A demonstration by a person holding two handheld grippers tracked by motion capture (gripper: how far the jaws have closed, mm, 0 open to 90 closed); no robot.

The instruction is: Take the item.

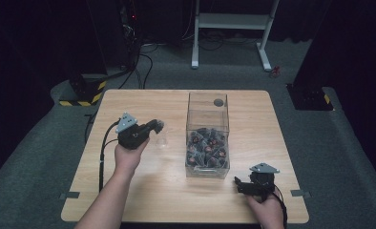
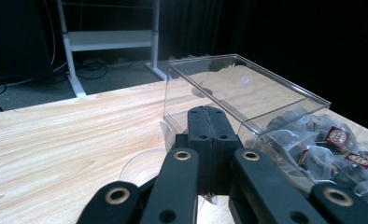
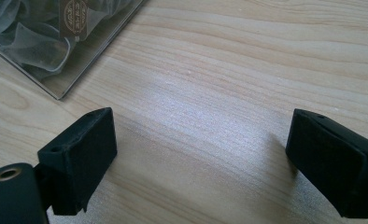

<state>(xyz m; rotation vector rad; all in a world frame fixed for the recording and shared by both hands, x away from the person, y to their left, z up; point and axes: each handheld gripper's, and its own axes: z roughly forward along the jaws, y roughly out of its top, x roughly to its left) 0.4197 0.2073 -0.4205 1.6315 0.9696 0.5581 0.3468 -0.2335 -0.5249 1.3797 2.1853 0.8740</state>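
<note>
**Left tool closed above a clear cup, right tool open on the table**

The clear, round plastic cup [image 1: 161,140] stands on the light wooden table [image 1: 143,191] just left of the tall clear plastic box [image 1: 208,107], near it but apart in the high view. In the left gripper view the cup's rim [image 2: 140,163] shows as a faint ring on the wood right under the tool's black linkage; whether the tool touches it cannot be told.

The left tool [image 1: 158,126] is held up in the person's left hand [image 1: 128,155], pointing toward the box. Its two black jaws are pressed flat together, pad against pad, with nothing visibly between them [image 2: 209,133].

The box is open at the top and filled in its lower part with dark tea bags in translucent sachets [image 1: 206,145], some bearing small brown labels [image 2: 337,136]. It stands right of the table's middle.

The right tool [image 1: 237,183] lies low at the near right corner of the table, held by the person's right hand [image 1: 267,210], just in front of the box and apart from it. Its jaws stand wide apart over bare wood [image 3: 201,140], holding nothing; a corner of the box with its sachets [image 3: 37,42] shows beyond them.

Past the table lie grey carpet [image 1: 348,157] and a white metal frame [image 1: 234,21].
</note>
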